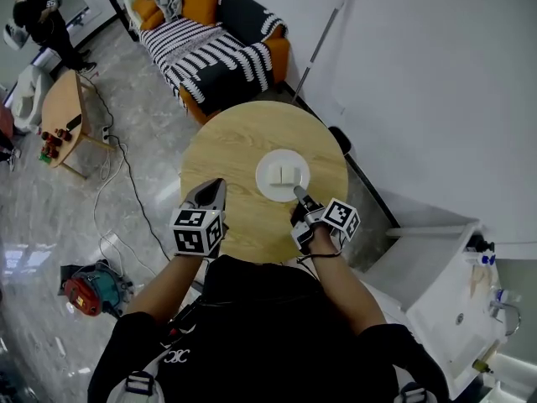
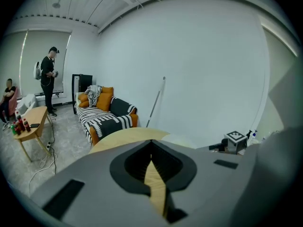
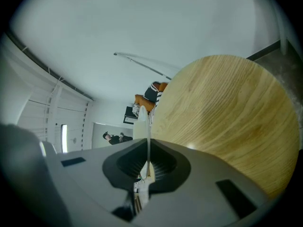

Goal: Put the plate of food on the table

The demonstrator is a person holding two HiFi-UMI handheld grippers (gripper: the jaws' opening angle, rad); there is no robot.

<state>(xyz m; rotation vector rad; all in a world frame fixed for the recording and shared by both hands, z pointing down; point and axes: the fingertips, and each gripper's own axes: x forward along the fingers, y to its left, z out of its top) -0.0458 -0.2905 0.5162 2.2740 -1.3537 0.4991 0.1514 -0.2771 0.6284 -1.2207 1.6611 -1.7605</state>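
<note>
Currently my right fingers are clamped on the near rim of the plate. The plate's thin white edge runs straight between them in the right gripper view. The plate extends away from me from that grip, toward the middle of the round surface, with two pale pieces of food at its centre

It looks flat on the wood, though I can't rule out a sliver of air under it

My left fingers are tips together with nothing between them, off to the plate's left, near but not touching

Judgement: the right side owns this. Letting go should come next, then backing out toward me along the line of the grip so the rim isn't dragged
</note>
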